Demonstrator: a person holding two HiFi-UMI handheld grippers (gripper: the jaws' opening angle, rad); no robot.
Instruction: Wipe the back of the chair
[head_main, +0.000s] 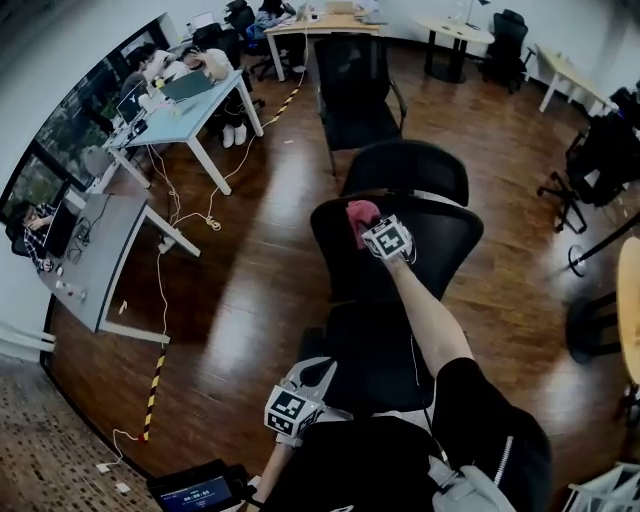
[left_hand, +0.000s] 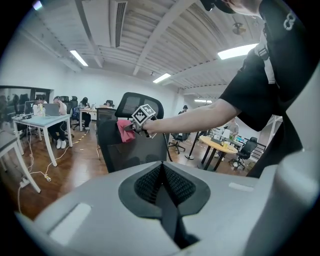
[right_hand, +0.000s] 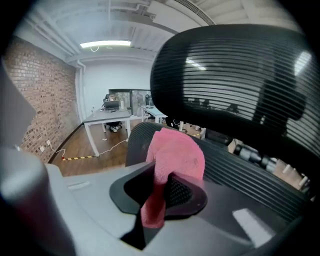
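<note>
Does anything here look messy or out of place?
Nothing is spilled or broken. Only loose white cables trail over the wooden floor by the grey desk. The right gripper holds a pink cloth against the chair back.

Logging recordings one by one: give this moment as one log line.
right hand-held gripper: shut on pink cloth | cloth at top of chair back | left hand-held gripper: shut, empty

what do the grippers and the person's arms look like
The left gripper and right gripper both have pale grey bodies with black ribbed jaw pads. Each carries a white cube printed with black square markers. The person wears a black short sleeve.
</note>
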